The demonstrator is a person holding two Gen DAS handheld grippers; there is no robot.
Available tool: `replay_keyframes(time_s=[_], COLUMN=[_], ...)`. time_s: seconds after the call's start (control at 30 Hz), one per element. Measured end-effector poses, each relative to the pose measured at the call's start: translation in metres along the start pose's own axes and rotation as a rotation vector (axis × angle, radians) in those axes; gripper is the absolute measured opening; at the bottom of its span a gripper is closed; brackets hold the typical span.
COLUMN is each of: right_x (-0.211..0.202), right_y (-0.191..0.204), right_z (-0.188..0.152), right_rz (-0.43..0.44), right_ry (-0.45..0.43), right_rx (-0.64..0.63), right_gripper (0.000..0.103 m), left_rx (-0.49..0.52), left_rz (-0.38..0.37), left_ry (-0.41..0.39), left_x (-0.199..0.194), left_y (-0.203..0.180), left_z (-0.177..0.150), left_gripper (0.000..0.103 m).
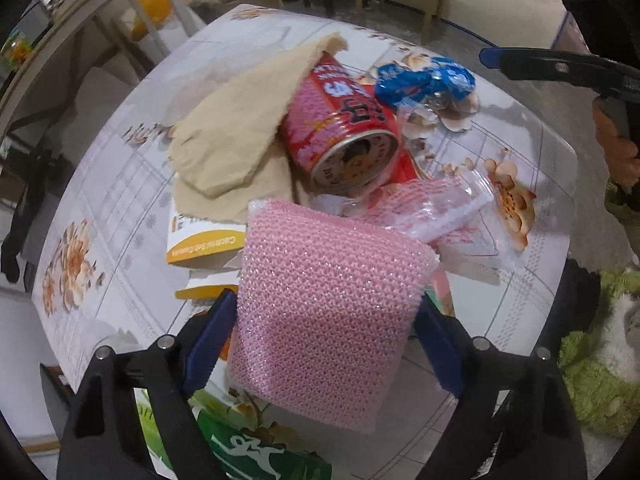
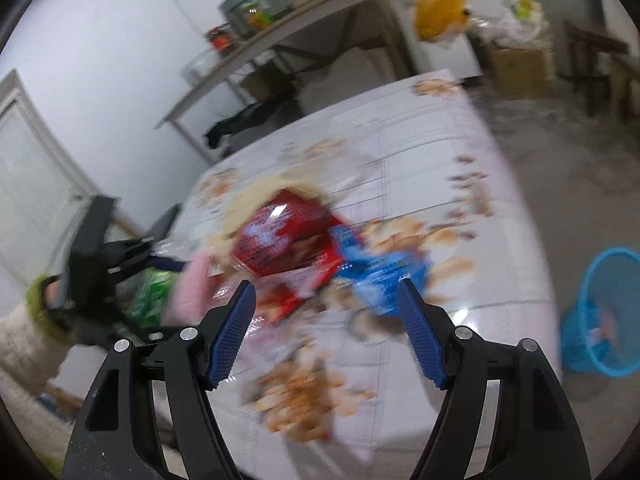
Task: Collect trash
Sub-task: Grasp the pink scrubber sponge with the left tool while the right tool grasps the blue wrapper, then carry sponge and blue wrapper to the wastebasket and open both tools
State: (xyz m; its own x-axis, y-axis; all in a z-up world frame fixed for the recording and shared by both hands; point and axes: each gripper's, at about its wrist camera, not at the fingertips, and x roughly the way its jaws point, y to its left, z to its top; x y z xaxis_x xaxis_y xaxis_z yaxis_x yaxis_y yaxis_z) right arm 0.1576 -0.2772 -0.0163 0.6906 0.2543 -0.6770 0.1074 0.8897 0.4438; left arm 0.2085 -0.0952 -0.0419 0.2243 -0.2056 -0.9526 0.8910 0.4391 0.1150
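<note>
The left gripper stands wide with the pink mesh scouring pad filling the gap between its blue pads; both pads lie against the pad's sides in the lower middle of the left wrist view, but whether they press or merely flank it cannot be told, so the grip looks unsettled. To do this step well, I judge the jaws should close squarely on the soft pad until it dents a little, then lift straight up so it does not drag the clear plastic bag or the red can lying just beyond it at frame centre. The right gripper hangs open and empty at the bottom of its blurred view, its fingers pointing toward the blue wrapper, a likely next pick. The trash sits heaped mid-table: a beige cloth upper left of the can, a yellow-and-white carton at left, a green packet at the bottom edge. The table wears a glossy floral-print cover, slippery I suspect. A blue mesh wastebasket stands on the floor at the right edge; a cluttered side table lines the white wall at upper left.
</note>
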Motion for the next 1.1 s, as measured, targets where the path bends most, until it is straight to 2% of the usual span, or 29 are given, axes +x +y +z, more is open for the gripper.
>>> replay_keyframes(time_s=[0.17, 0.3, 0.37, 0.4, 0.5, 0.6, 0.77, 0.9, 1.0, 1.1], right_x=[0.029, 0.053, 0.05, 0.049, 0.044, 0.037, 0.015, -0.018, -0.049, -0.084], right_y=[-0.006, -0.018, -0.02, -0.02, -0.026, -0.029, -0.038, -0.056, -0.076, -0.102], right_z=[0.006, 0.002, -0.002, -0.002, -0.003, -0.006, -0.012, -0.019, -0.027, -0.037], right_rz=[-0.124, -0.158, -0.163, -0.155, -0.128, -0.12, -0.112, -0.069, -0.04, -0.068], right_ry=[0.044, 0.101, 0.083, 0.079, 0.074, 0.064, 0.027, -0.045, -0.115, -0.198], right_rx=[-0.062, -0.052, -0.049, -0.043, 0.004, 0.022, 0.079, 0.165, 0.251, 0.34], right_gripper=[0.069, 0.056, 0.05, 0.042, 0.033, 0.03, 0.029, 0.029, 0.029, 0.029], left_rx=[-0.039, -0.058, -0.077, -0.092, -0.124, -0.135, -0.139, -0.127, -0.112, -0.064], left_rz=[-0.004, -0.001, -0.003, -0.009, -0.029, -0.038, -0.08, -0.11, -0.163, -0.22], left_ry=[-0.017, -0.062, -0.093, -0.112, -0.151, -0.195, -0.24, -0.263, -0.289, -0.302], left_x=[-0.015, -0.037, -0.051, -0.059, -0.074, -0.088, -0.101, -0.103, -0.102, -0.097], left_y=[0.004, 0.007, 0.008, 0.009, 0.011, 0.008, -0.003, -0.018, -0.037, -0.067], left_z=[-0.001, -0.002, -0.001, 0.0, 0.004, 0.012, 0.031, 0.053, 0.081, 0.124], left_gripper=[0.083, 0.083, 0.083, 0.083, 0.083, 0.083, 0.082, 0.082, 0.082, 0.082])
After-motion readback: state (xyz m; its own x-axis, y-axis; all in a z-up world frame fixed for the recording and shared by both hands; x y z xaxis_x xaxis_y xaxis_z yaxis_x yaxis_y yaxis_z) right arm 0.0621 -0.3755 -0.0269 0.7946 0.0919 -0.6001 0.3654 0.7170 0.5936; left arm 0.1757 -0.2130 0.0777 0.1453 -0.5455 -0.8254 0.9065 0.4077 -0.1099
